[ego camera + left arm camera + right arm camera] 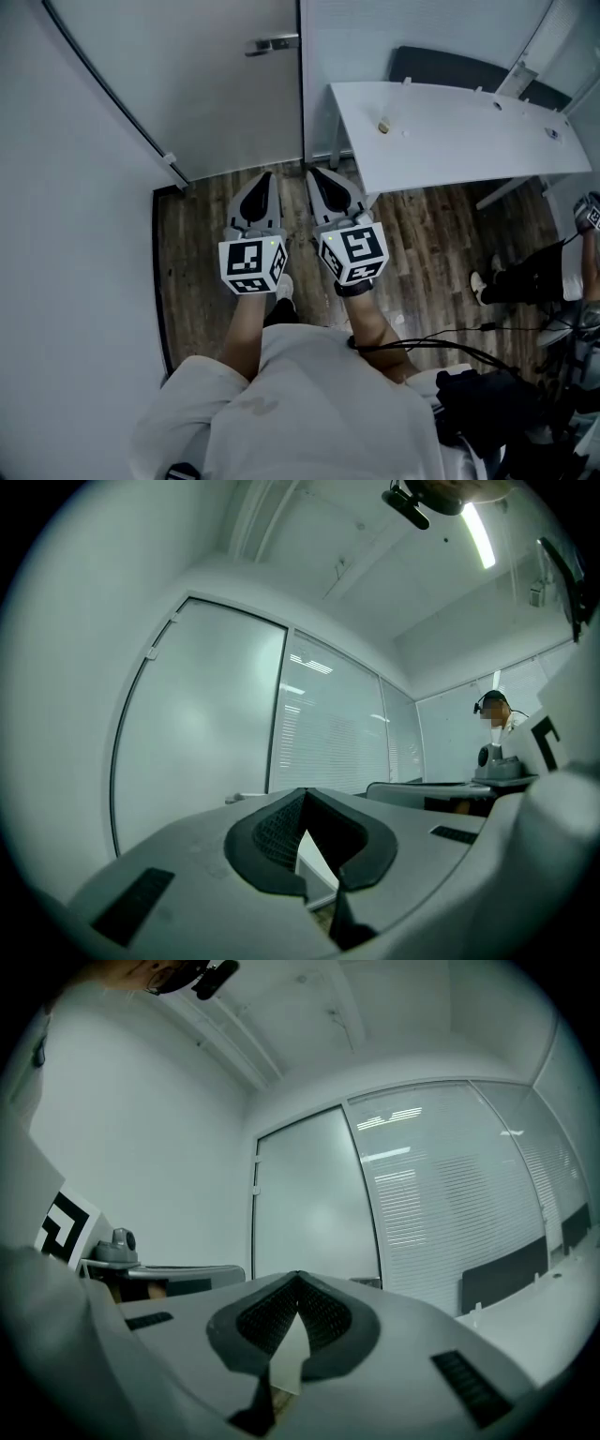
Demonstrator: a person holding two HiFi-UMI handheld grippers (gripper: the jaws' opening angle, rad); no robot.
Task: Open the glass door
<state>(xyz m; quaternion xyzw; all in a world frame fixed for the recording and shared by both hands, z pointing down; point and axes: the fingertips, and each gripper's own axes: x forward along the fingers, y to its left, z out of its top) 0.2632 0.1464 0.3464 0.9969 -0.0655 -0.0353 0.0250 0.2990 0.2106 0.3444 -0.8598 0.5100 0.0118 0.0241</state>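
The frosted glass door (216,84) stands closed at the top of the head view, with its metal handle (272,43) near its right edge. Below it the 2 grippers point toward the door, side by side and not touching it. The left gripper (265,178) has its jaws pressed together and holds nothing. The right gripper (317,174) is the same. A white table (450,141) stands at the right on the wooden floor (202,281).

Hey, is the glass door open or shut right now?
Shut. The glass door lies flush with the frame beside it, no gap shows along that edge, and its handle sits level.
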